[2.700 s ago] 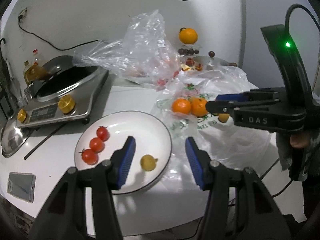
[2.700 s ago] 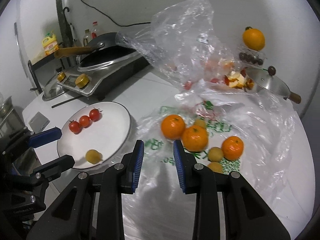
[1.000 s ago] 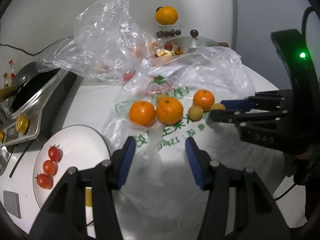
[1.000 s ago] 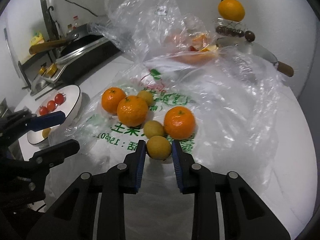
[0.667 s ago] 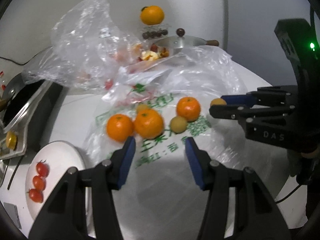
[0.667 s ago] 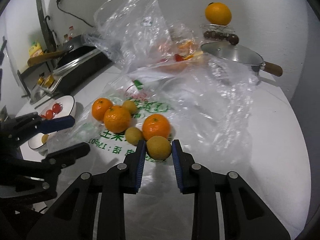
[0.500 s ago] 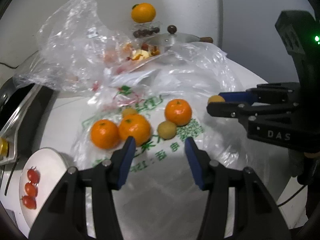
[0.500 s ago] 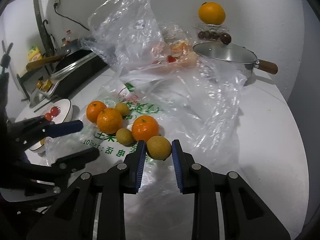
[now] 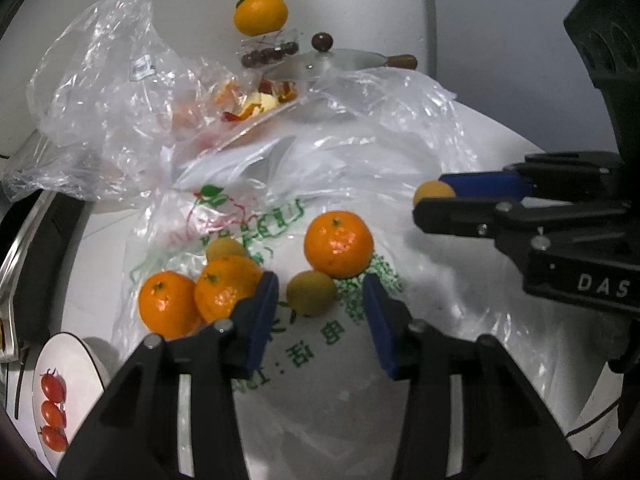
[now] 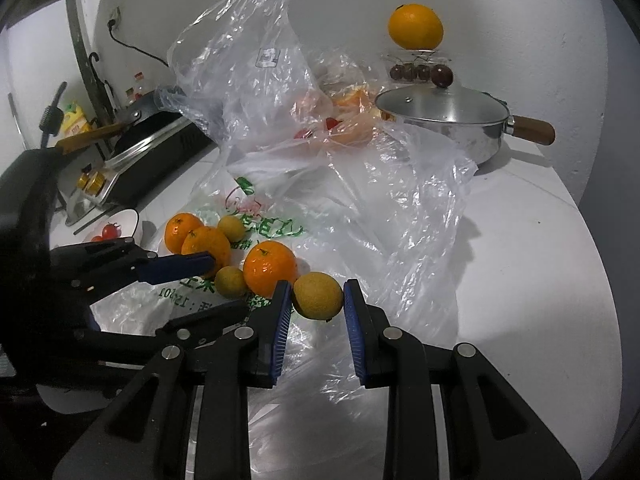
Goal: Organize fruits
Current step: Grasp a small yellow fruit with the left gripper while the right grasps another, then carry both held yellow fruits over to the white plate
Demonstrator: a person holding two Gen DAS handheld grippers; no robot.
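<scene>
My right gripper (image 10: pixel 314 300) is shut on a small yellow fruit (image 10: pixel 318 295) and holds it above the printed plastic bag (image 10: pixel 360 216); it also shows in the left wrist view (image 9: pixel 433 193). My left gripper (image 9: pixel 318 300) is open, its fingers on either side of another small yellow fruit (image 9: pixel 312 293) that lies on the bag. Three mandarins (image 9: pixel 338 243) (image 9: pixel 226 288) (image 9: pixel 167 304) and one more yellow fruit (image 9: pixel 225 249) lie on the bag. The white plate (image 9: pixel 76 364) with three cherry tomatoes (image 9: pixel 53 387) is at lower left.
A crumpled clear bag (image 9: pixel 104 92) with fruit scraps lies at the back. A lidded pan (image 10: pixel 444 120) with a wooden handle stands at back right, an orange (image 10: pixel 415 26) on a box of dark fruits behind it. An induction cooker (image 10: pixel 144 156) stands at left.
My right gripper closed on the yellow fruit and lifted it off the bag. My left gripper swung right from the plate and came down around the yellow fruit beside the mandarins.
</scene>
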